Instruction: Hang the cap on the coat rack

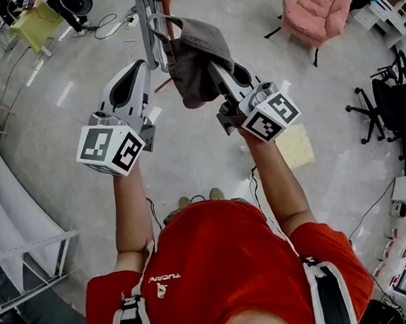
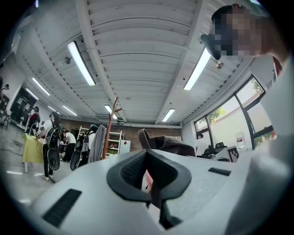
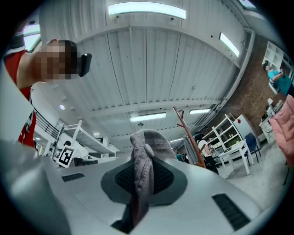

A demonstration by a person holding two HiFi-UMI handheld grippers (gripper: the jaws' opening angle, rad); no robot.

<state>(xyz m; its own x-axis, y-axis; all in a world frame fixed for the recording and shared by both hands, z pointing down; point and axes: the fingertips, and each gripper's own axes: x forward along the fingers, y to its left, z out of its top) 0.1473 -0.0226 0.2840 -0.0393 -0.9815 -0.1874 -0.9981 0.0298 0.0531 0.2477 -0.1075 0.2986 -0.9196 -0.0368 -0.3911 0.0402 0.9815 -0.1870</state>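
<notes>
A grey-brown cap [image 1: 197, 56] hangs bunched in my right gripper [image 1: 218, 75], held up at arm's length. In the right gripper view the cap's fabric [image 3: 143, 158] is pinched between the shut black pads. The left gripper [image 1: 148, 39] is raised beside it, just left of the cap. In its own view the left gripper [image 2: 148, 170] looks shut, and the cap [image 2: 171, 145] rises right behind the tips. I cannot tell whether it pinches the cap's edge. The reddish wooden coat rack [image 1: 165, 2] stands just beyond both grippers, also seen as a pole with pegs [image 3: 188, 133] and a pole [image 2: 111, 124].
Below lies grey floor with a pink armchair [image 1: 316, 3] at the far right, black office chairs [image 1: 395, 98], a yellow table [image 1: 35, 24] at the far left and a yellow mat [image 1: 295, 146]. White rails [image 1: 27, 251] stand at my left. People [image 2: 50, 137] stand in the distance.
</notes>
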